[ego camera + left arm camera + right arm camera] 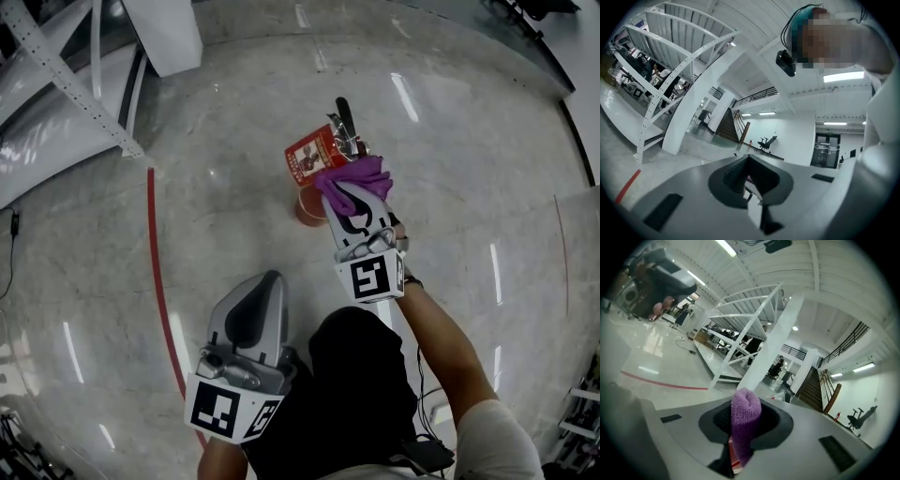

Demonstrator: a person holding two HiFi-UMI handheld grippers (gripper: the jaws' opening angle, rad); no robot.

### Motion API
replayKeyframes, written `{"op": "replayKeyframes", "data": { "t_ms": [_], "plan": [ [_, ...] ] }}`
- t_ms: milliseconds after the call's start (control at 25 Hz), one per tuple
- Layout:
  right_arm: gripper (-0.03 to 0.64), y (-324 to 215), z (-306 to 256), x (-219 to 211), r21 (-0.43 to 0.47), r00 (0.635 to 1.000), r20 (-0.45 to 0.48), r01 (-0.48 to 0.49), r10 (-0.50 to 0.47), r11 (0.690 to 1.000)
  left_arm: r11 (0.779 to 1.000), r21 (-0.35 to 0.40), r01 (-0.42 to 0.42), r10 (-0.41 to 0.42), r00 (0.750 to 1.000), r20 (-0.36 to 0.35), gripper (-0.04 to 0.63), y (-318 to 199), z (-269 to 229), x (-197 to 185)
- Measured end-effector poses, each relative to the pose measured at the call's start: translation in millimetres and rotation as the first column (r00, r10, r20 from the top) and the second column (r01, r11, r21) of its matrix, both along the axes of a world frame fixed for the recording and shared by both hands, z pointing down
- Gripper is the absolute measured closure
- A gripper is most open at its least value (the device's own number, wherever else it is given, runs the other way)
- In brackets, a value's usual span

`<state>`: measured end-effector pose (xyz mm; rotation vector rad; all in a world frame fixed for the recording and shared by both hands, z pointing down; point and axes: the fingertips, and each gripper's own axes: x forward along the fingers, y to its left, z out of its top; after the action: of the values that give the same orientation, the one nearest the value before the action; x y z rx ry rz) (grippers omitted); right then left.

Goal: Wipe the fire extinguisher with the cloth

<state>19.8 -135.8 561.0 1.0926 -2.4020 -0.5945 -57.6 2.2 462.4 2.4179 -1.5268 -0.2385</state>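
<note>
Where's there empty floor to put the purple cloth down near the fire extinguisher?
Bare floor lies between the red line and the fire extinguisher, and more lies to the extinguisher's right. It is crowded up left by the white frame, and where the right gripper holds the purple cloth against the extinguisher.

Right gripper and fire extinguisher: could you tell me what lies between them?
Head view: purple cloth, clamped in the right gripper, lies between it and the fire extinguisher.

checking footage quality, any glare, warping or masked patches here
Head view: light streaks glare on the glossy floor, lines bow near the rim. Left gripper view: mosaic patch upper right, dark round vignette. Right gripper view: the cloth looks sharp, same vignette.
</note>
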Motion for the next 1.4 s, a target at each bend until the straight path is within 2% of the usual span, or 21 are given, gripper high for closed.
{"op": "replayKeyframes", "data": {
  "t_ms": [240, 320, 520, 840, 960, 1080, 1240, 1400],
  "plan": [
    [0.549, 12, 33, -16, -0.002, 0.997, -0.073, -0.001, 0.000, 1.000, 1.000, -0.005, -0.009, 0.009, 1.000, 0.001, 0.592, -1, 3, -4],
    [0.549, 14, 53, -22, -0.028, 0.996, -0.088, 0.004, -0.007, 1.000, 1.000, -0.010, -0.006, 0.006, 1.000, -0.002, 0.592, -2, 5, -6],
    [0.549, -5, 122, -33, -0.127, 0.998, -0.066, -0.023, 0.015, 0.992, 1.000, -0.016, 0.007, -0.007, 1.000, 0.006, 0.592, 0, 8, -12],
    [0.549, -8, 200, -48, -0.127, 0.996, -0.088, 0.012, -0.024, 0.992, 0.999, -0.029, 0.036, -0.036, 0.999, 0.012, 0.592, 3, 11, -34],
    [0.549, -7, 231, -49, -0.157, 0.992, -0.115, 0.026, -0.044, 0.987, 0.998, -0.045, 0.040, -0.040, 0.999, 0.000, 0.592, 5, 15, -37],
    [0.549, -8, 262, -46, -0.229, 0.991, -0.125, 0.010, -0.040, 0.973, 0.998, -0.056, 0.041, -0.041, 0.999, 0.002, 0.592, 7, 19, -40],
    [0.549, -9, 305, -43, -0.341, 0.988, -0.148, -0.019, -0.034, 0.940, 0.997, -0.072, 0.040, -0.039, 0.999, 0.013, 0.592, 11, 23, -45],
    [0.549, -6, 330, -40, -0.416, 0.990, -0.134, -0.010, -0.050, 0.909, 0.997, -0.057, 0.052, -0.050, 0.998, 0.031, 0.592, 15, 23, -52]
  ]
}}
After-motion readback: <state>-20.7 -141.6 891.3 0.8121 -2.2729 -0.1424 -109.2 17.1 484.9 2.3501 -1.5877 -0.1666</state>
